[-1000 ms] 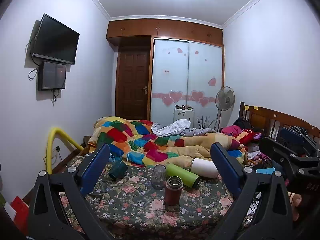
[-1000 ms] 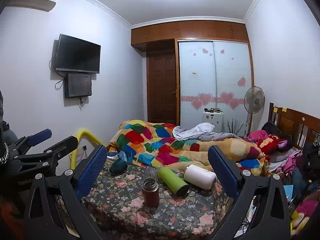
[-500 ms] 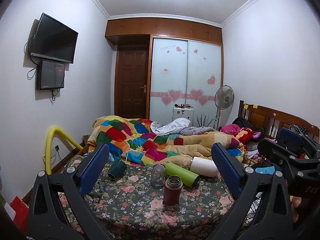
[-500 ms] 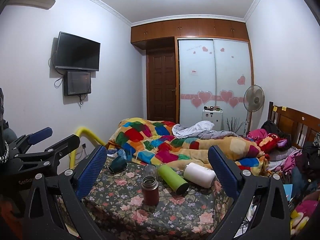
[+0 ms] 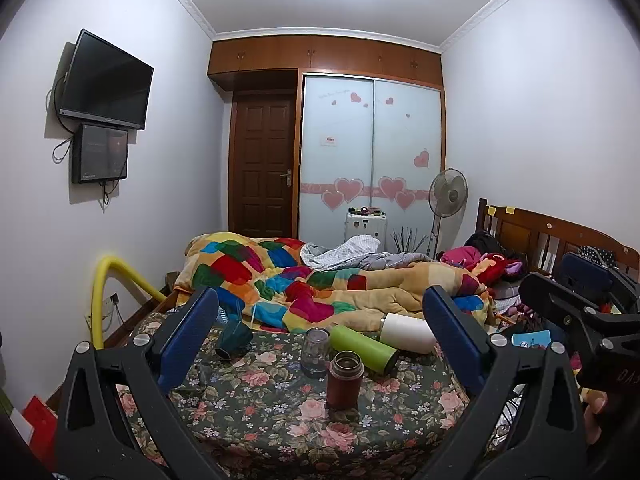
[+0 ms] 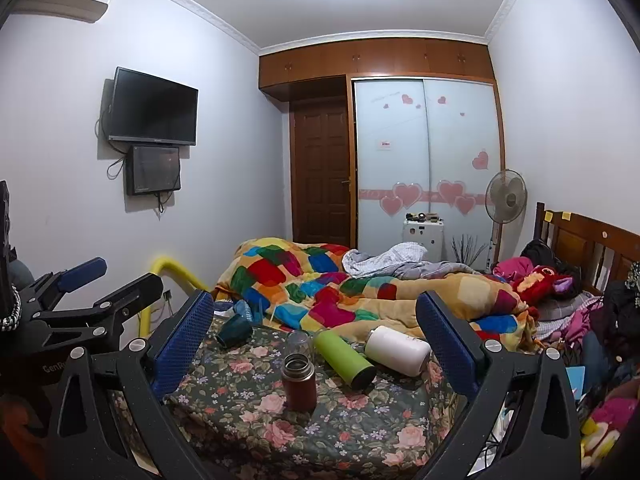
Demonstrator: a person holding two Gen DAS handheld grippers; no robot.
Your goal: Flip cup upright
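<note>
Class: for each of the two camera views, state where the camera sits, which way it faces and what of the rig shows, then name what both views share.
Left wrist: sits behind the open left gripper, facing the floral bed; right gripper at right edge.
Right wrist: sits behind the open right gripper, facing the same bed; left gripper at left edge.
Shared: upright red flask, lying green bottle, white bottle, teal cup.

Teal cup [image 5: 235, 338] (on its side)

Black-framed tongs [image 5: 322, 316], blue textured pads [image 5: 188, 338], silver screws.
</note>
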